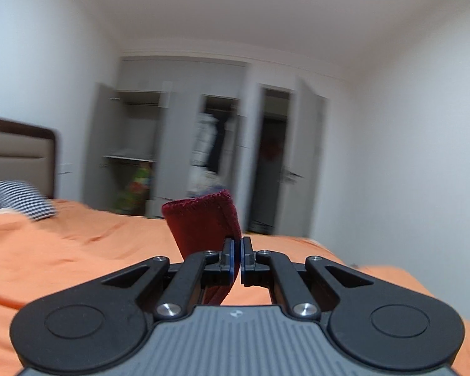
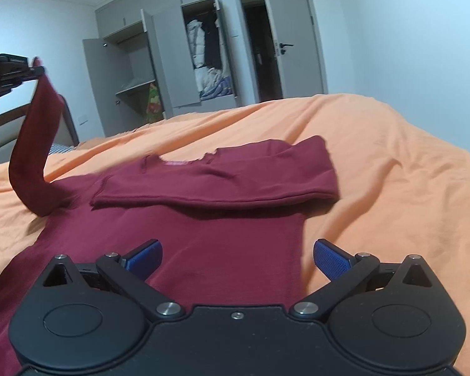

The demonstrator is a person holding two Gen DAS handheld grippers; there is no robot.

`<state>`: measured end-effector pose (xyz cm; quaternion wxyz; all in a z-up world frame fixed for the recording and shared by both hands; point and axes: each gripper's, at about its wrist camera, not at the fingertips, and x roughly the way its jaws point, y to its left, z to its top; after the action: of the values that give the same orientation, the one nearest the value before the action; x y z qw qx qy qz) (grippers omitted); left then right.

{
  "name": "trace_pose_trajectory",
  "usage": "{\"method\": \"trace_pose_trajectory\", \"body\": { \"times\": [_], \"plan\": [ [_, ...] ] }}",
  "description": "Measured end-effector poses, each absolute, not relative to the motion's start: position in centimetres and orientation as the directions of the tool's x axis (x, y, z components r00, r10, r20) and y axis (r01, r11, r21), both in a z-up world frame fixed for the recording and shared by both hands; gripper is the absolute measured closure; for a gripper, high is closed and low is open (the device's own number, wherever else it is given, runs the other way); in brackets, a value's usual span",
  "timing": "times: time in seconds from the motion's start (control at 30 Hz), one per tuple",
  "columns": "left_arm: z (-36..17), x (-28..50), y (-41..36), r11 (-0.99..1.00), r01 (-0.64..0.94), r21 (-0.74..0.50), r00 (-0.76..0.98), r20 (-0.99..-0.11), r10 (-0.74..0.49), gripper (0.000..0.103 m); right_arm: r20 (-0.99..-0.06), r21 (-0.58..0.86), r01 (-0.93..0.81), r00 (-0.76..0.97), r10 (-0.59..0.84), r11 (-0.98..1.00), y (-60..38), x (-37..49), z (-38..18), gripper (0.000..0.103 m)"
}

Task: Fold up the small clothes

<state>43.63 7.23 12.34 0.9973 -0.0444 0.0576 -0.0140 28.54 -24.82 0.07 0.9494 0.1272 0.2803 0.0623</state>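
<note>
Right gripper [image 2: 237, 258] gapes over shirt [image 2: 203, 238]; left gripper [image 1: 237, 258] pinches sleeve [image 1: 203, 228].

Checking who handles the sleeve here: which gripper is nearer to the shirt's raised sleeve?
Left. The left gripper is shut on the raised sleeve, holding it up above the bed. The right gripper hovers open over the maroon shirt body, apart from that sleeve.
</note>
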Motion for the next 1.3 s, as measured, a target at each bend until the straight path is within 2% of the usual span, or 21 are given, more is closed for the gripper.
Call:
{"method": "trace_pose_trajectory", "body": {
  "times": [0.13,0.27,0.37,0.6,0.67,0.7,0.73,0.8,0.87,0.93,1.03,1.13,1.3],
  "plan": [
    [8.9,44.3,0.5,0.989,0.145,0.000,0.974,-0.174,-0.143,0.101,-0.518,0.277,-0.017,0.840,0.164,0.961,-26.2,28.2,-0.1,0.001],
    [4.4,45.7,-4.2,0.969,0.245,0.005,0.925,-0.301,-0.232,0.101,-0.526,0.272,0.017,0.840,0.134,0.962,-27.4,27.8,-0.4,0.001],
    [1.4,46.2,-6.6,0.962,0.273,0.011,0.887,-0.390,-0.247,0.101,-0.531,0.264,0.046,0.841,0.105,0.963,-28.3,27.4,-0.5,0.001],
    [-2.5,45.4,-8.7,0.942,0.334,0.017,0.833,-0.472,-0.287,0.099,-0.549,0.264,0.092,0.833,0.071,0.960,-29.7,26.7,-1.1,0.001],
    [-2.8,45.9,-8.8,0.938,0.346,-0.006,0.815,-0.493,-0.304,0.090,-0.552,0.268,0.096,0.831,0.071,0.959,-29.8,26.7,-1.3,0.001],
    [-2.9,45.9,-8.4,0.935,0.353,-0.026,0.805,-0.500,-0.318,0.071,-0.553,0.268,0.097,0.830,0.071,0.959,-29.8,26.7,-1.3,0.001],
    [-2.9,45.7,-8.1,0.935,0.352,-0.046,0.803,-0.499,-0.326,0.043,-0.554,0.267,0.095,0.830,0.072,0.959,-29.8,26.7,-1.3,0.001],
    [-2.4,45.3,-7.7,0.939,0.338,-0.068,0.812,-0.484,-0.328,0.027,-0.556,0.268,0.090,0.828,0.077,0.959,-29.6,27.0,-1.3,0.001],
    [-1.8,44.9,-6.8,0.935,0.344,-0.084,0.809,-0.479,-0.340,0.025,-0.552,0.272,0.078,0.829,0.090,0.959,-29.4,27.3,-1.3,0.001],
    [-1.3,43.9,-5.9,0.938,0.334,-0.095,0.810,-0.480,-0.337,0.015,-0.546,0.284,0.059,0.830,0.111,0.957,-29.2,27.9,-1.1,0.001],
    [-0.2,41.8,-4.0,0.948,0.303,-0.101,0.828,-0.465,-0.314,0.005,-0.540,0.305,0.019,0.827,0.157,0.952,-28.7,29.3,-0.8,0.001],
    [0.9,40.2,-1.3,0.969,0.233,-0.084,0.854,-0.459,-0.245,0.001,-0.524,0.353,-0.048,0.817,0.240,0.934,-27.8,31.4,-0.5,0.001],
    [1.6,38.9,5.6,0.997,0.044,-0.069,0.881,-0.468,-0.071,0.001,-0.483,0.395,-0.149,0.806,0.343,0.906,-25.3,36.5,0.5,0.001]
  ]
}}
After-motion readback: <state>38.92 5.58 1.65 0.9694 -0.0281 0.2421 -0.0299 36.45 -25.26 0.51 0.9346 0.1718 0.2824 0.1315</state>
